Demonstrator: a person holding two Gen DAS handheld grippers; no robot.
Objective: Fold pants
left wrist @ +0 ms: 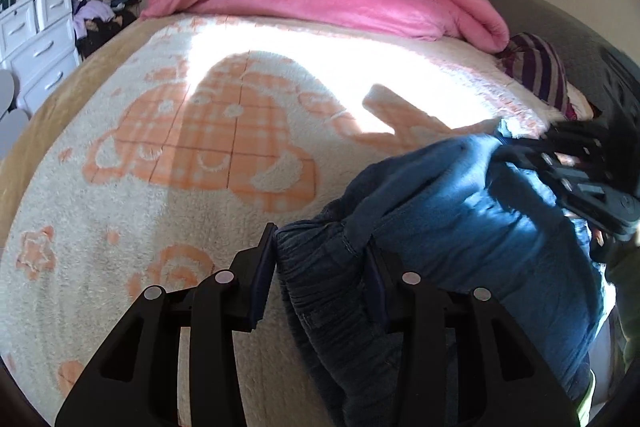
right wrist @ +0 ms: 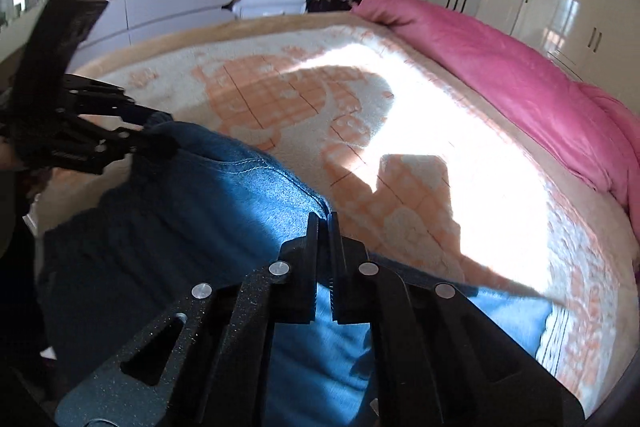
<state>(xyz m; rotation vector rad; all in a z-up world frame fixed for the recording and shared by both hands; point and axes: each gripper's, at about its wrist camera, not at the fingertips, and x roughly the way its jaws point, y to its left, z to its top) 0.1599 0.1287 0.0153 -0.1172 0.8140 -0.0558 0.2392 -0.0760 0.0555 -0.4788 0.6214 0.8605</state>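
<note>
Two grippers pinch the blue denim elastic-waist pants (left wrist: 460,211) at 5 o'clock on the cream-and-orange fleece bed (left wrist: 168,195), left gripper (left wrist: 324,267) at waistband, right gripper (right wrist: 323,223) on an edge w/ jaws nearly closed; no fold made yet, prob. all folding left.

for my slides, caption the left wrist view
Left claw and right claw each grip blue pants over a patterned blanket.
</note>
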